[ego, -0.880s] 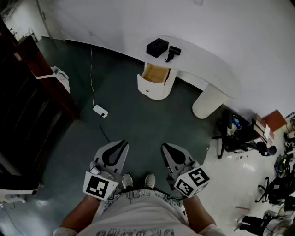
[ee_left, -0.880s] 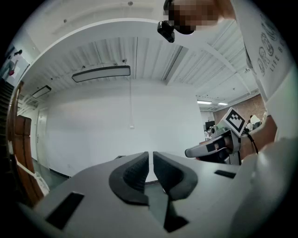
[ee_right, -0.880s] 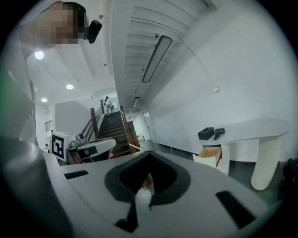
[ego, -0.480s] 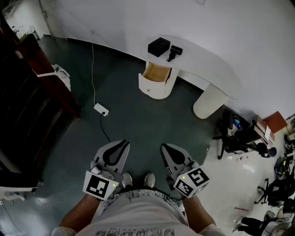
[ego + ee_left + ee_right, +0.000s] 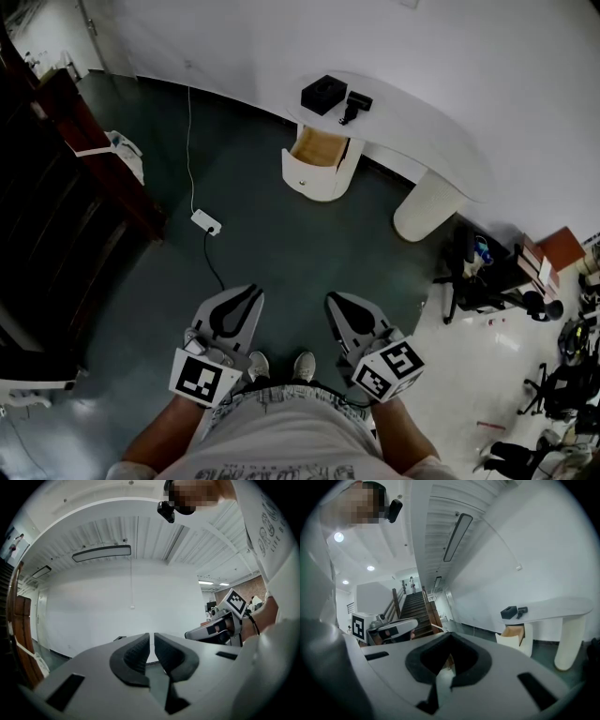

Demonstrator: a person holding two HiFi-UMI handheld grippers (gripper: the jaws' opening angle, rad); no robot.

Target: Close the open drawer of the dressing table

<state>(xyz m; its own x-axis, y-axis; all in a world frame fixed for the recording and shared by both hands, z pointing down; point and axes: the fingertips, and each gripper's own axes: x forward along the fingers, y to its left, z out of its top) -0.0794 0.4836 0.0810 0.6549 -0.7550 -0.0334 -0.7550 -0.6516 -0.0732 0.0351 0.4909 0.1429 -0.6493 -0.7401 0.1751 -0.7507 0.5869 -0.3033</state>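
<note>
The white dressing table (image 5: 412, 122) stands against the far wall. Its drawer (image 5: 317, 150) is pulled out of the round pedestal and shows a wooden inside. A black box (image 5: 322, 95) and a small black device (image 5: 353, 106) lie on the top. Both grippers hang low in front of me, far from the table. My left gripper (image 5: 249, 296) has its pads almost touching, with nothing between them (image 5: 152, 637). My right gripper (image 5: 336, 303) is shut and empty (image 5: 449, 637). The right gripper view shows the open drawer (image 5: 513, 637) off to its right.
A white power strip (image 5: 204, 223) with its cable lies on the dark green floor between me and the table. Dark wooden stairs (image 5: 56, 187) fill the left side. A black chair and clutter (image 5: 478, 272) stand at the right. My shoes (image 5: 278, 366) show below.
</note>
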